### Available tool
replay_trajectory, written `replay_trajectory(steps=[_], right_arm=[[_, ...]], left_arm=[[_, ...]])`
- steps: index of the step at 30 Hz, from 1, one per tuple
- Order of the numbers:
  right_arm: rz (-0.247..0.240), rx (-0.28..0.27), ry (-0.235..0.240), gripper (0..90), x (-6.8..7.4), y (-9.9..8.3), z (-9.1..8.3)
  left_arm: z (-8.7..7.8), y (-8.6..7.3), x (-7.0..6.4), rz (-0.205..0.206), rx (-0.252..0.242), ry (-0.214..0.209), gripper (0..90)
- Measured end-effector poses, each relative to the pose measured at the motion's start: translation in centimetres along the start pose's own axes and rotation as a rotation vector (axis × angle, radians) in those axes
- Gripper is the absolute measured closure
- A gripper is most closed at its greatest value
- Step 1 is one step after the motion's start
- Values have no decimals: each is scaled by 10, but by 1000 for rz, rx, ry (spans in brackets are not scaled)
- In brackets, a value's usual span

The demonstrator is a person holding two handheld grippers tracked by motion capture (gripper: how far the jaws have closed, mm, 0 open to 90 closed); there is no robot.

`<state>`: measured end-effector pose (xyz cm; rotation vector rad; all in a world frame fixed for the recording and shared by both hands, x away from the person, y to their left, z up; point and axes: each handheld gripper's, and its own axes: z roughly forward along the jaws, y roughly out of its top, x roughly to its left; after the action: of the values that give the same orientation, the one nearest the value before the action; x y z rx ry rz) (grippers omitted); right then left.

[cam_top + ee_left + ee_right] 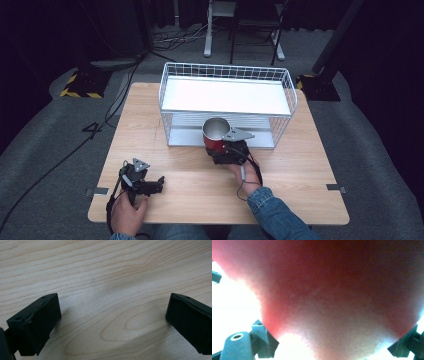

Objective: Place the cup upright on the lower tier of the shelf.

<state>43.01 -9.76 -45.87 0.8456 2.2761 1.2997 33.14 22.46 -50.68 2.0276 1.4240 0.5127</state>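
Note:
A red cup [216, 134] with a shiny metal inside is held upright just in front of the lower level of the white wire rack [286, 112]. My right gripper [221, 149] is shut on its lower side from the near side. In the right gripper view the blurred red cup wall [324, 290] sits between the two jaws. My left gripper [159, 184] rests low over the wooden table [200, 195] near its front left corner. It stands open [112, 315], with only bare wood between its fingers [37, 322].
The rack has a white upper shelf [226, 95] and takes up the back middle of the table. Cables [60, 160] run over the grey floor at left. A yellow-and-black stand base [82, 85] and metal furniture legs [207, 35] stand behind the table.

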Motion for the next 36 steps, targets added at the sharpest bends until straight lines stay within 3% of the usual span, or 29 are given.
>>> replay_trajectory(steps=[5, 18, 36], right_arm=[[-5, 9, -21, 169, -12, -2, 8], [48, -20, -73, 169, -39, -7, 22], [82, -50, -98, 168, -62, -9, 36]], left_arm=[[0, 0, 0, 0, 0, 0, 2], [0, 0, 0, 0, 0, 0, 2], [0, 0, 0, 0, 0, 0, 2]])
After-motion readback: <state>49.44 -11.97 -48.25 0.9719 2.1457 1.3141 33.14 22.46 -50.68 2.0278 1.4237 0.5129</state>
